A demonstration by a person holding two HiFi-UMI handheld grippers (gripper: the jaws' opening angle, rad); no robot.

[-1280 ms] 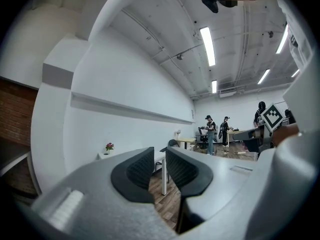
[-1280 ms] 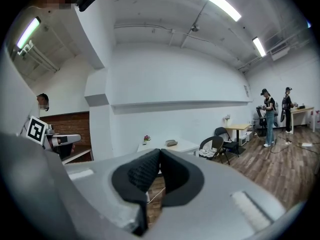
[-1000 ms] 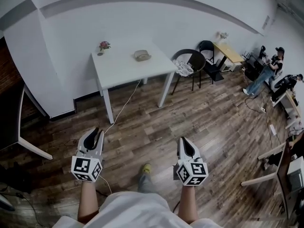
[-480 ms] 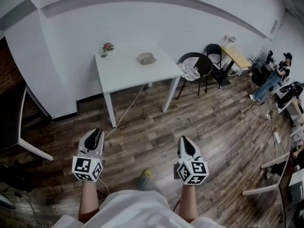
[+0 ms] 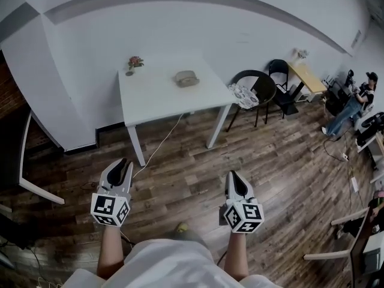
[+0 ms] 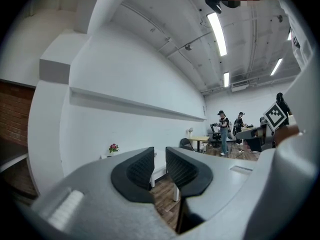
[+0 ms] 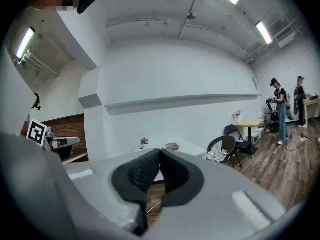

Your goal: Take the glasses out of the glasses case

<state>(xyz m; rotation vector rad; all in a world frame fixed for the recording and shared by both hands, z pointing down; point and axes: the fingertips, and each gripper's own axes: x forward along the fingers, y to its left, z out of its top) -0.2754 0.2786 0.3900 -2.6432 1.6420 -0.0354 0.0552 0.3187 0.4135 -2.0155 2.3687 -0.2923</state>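
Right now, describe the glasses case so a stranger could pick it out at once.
Find the white table against the white wall. Toward the back of its top, right of centre, lies the glasses case. It is a low, rounded, greyish lump lying flat, unlike the only other thing there, the upright pink flowers at the back left corner.

Head view steeply down, both gripper views level, distant white table (image 5: 155, 93) common to all.
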